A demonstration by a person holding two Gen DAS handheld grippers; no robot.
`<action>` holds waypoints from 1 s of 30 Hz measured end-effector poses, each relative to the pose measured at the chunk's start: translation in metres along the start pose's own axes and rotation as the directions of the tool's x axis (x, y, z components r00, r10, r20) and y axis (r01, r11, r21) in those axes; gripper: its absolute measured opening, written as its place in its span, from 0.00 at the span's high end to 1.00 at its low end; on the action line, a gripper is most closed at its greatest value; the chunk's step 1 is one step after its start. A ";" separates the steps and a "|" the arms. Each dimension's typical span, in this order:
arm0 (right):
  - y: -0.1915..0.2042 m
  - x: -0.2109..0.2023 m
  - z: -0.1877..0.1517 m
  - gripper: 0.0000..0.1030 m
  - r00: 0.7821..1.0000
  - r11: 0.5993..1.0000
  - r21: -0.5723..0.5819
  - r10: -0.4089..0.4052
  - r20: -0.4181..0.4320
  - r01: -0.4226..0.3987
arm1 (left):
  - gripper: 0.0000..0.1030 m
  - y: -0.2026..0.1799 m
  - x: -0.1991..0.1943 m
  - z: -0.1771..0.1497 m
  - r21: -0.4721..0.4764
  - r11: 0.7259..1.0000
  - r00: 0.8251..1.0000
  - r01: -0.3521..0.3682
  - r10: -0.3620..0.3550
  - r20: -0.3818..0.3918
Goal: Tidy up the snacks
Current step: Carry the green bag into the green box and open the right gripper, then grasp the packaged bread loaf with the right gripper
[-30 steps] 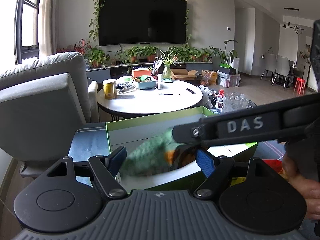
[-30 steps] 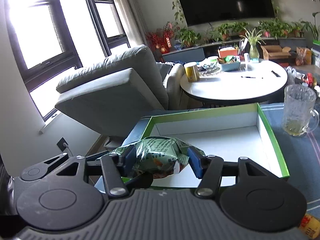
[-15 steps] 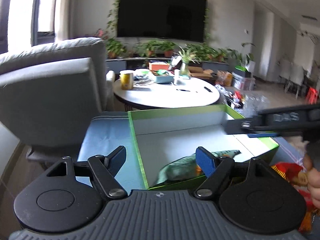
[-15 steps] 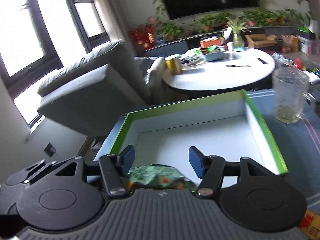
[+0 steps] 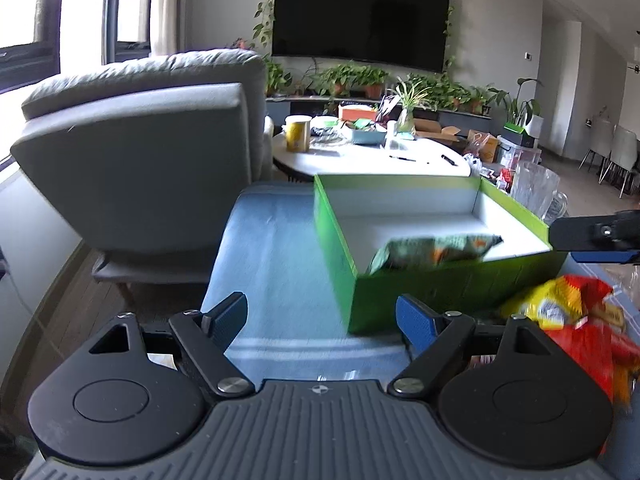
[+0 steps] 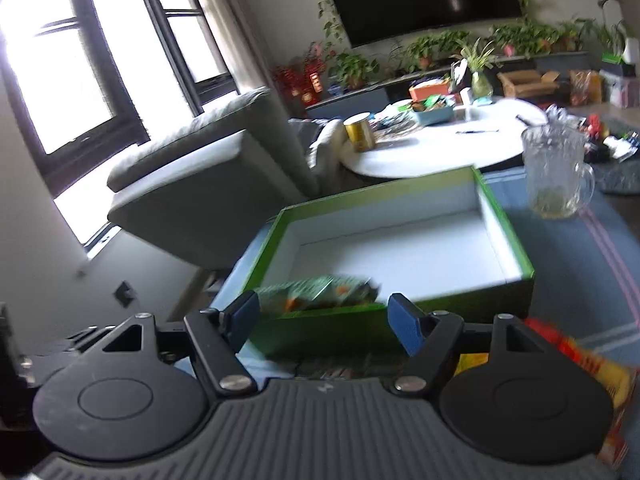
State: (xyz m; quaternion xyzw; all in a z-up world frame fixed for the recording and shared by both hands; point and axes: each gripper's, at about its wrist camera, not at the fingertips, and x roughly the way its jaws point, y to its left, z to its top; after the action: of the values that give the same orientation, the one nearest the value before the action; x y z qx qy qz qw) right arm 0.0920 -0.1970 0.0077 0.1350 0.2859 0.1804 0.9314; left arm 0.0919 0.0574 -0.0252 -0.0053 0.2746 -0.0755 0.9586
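Blue cloth covers the desk (image 5: pixel 272 248) through the middle of the left wrist view, with a grey armchair (image 5: pixel 152 160) filling the left of the frame and a dark television (image 5: pixel 360 20) on the far wall at the top. At centre right sits a green box (image 5: pixel 452 292) with a white inside, and a green snack bag (image 5: pixel 432 250) lies in it against the near wall, blurred. The left claw (image 5: pixel 322 316) stands at the bottom centre over bare cloth, its jaws opening with nothing between them. A red and yellow snack bag (image 5: pixel 568 312) lies on the cloth at the lower right, just beside the box. At the right edge the tip of the right claw (image 5: pixel 596 236) reaches in above the box's corner. Bright windows (image 6: pixel 80 80) take the upper left of the right wrist view, the armchair (image 6: pixel 208 196) below them, and a round white table (image 6: pixel 440 148) stands behind the box. The green box (image 6: pixel 392 240) sits mid-frame, the green snack bag (image 6: pixel 320 294) in its near left corner. The right claw (image 6: pixel 322 318) is at the bottom centre with its blue pads (image 6: pixel 404 328) apart, in front of the box's near wall, holding nothing. A glass pitcher (image 6: pixel 556 172) stands on the cloth at the right, apart from the box, and the red and yellow snack bag (image 6: pixel 592 364) shows at the lower right.
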 end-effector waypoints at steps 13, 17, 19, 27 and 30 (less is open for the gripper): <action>0.056 -0.015 -0.048 0.22 0.990 0.983 -0.159 0.069 -0.121 -0.088 | 0.23 0.010 -0.039 -0.040 0.001 0.999 0.999 0.042 -0.042 -0.016; 0.063 -0.013 -0.056 0.22 0.985 0.984 -0.155 0.064 -0.159 -0.089 | 0.23 0.015 -0.045 -0.050 -0.001 0.999 0.998 0.054 -0.054 -0.024; 0.069 -0.014 -0.061 0.22 0.985 0.984 -0.159 0.054 -0.166 -0.081 | 0.23 0.018 -0.047 -0.053 -0.014 0.998 0.998 0.063 -0.063 -0.027; 0.079 0.000 -0.075 0.22 0.974 0.988 -0.145 0.025 -0.227 -0.059 | 0.23 0.026 -0.049 -0.067 -0.042 0.993 0.993 0.110 -0.112 -0.044; 0.082 0.006 -0.078 0.22 0.968 0.989 -0.142 0.010 -0.250 -0.047 | 0.24 0.028 -0.047 -0.071 -0.064 0.988 0.988 0.142 -0.146 -0.054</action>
State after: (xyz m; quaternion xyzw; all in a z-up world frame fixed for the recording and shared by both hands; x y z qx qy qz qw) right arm 0.0306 -0.1092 -0.0285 0.0466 0.3844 0.2300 0.8928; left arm 0.0197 0.0945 -0.0621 -0.0516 0.3036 -0.1364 0.9416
